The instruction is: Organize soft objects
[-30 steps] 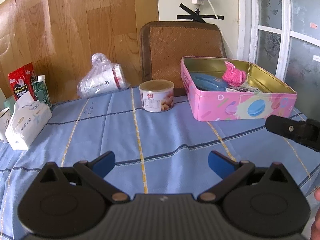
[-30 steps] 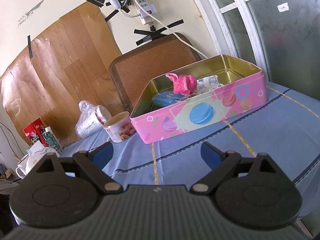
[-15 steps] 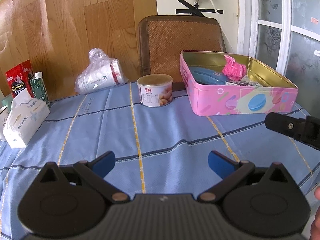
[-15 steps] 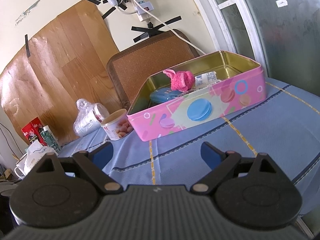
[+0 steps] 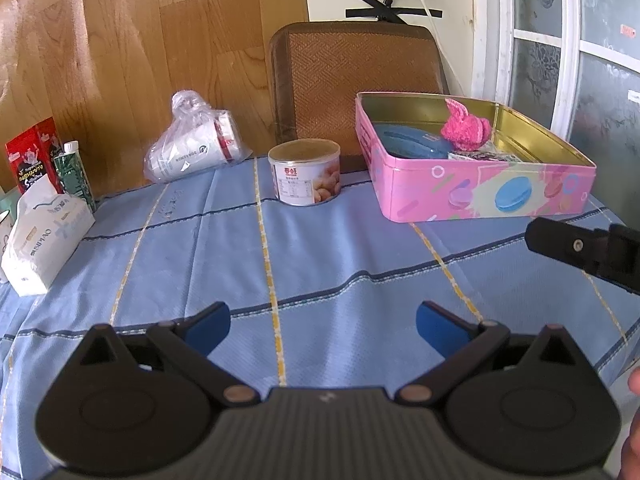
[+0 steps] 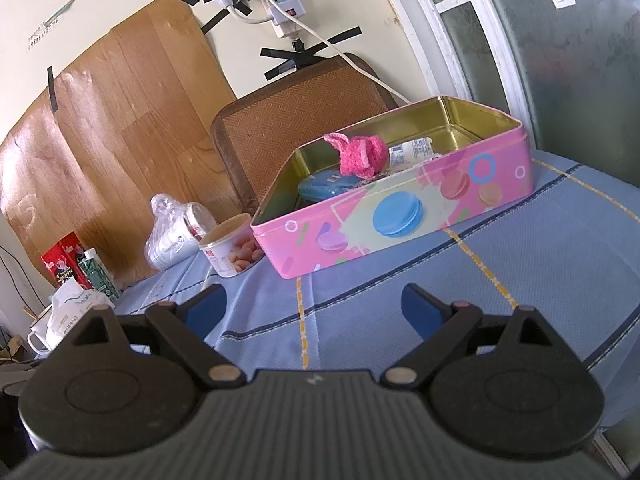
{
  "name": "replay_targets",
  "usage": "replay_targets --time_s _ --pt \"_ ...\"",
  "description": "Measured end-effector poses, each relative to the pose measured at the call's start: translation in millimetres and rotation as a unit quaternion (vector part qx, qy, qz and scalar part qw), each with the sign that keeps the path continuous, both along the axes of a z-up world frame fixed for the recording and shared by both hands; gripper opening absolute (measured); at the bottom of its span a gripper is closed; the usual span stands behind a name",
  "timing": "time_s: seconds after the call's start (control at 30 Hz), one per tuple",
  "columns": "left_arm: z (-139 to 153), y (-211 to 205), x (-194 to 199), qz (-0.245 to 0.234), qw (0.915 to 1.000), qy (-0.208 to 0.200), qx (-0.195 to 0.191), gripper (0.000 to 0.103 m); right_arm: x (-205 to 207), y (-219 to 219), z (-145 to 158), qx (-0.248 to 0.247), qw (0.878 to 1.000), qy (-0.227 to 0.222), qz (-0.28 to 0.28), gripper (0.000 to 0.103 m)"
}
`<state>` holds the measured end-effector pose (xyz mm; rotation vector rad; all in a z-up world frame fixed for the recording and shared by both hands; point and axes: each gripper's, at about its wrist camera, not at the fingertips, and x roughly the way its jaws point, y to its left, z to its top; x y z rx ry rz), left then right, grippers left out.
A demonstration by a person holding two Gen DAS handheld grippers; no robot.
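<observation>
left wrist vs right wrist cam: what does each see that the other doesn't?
Left wrist only: the right gripper's black finger at the frame's right edge. Right wrist only: the taped power strip, a white mug at far left. Both: pink tin holding the pink knit piece and a blue case, the can, tissue pack.

A wide stretch of blue tablecloth [image 5: 320, 248] lies bare in front of both tools, open ground right up to the pink tin [image 5: 480, 192]. The tin's walls block its far right corner, and a pink knitted piece [image 5: 466, 128] and a blue case [image 5: 416, 144] fill its near half. A can [image 5: 304, 172] stands just left of the tin, with a narrow gap between. A tissue pack [image 5: 44, 236] and cartons [image 5: 32, 156] crowd the left edge.
</observation>
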<state>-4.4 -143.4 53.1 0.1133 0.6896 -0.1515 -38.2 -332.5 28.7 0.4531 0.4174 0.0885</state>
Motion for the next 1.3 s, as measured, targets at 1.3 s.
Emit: replay_targets --time_s 1.3 --pt "-4.9 -4.1 3.1 -0.004 0.9999 0.009 0.002 0.103 0.2 2.0 -3.7 0.000 1.000 0.002 -0.006 0.096"
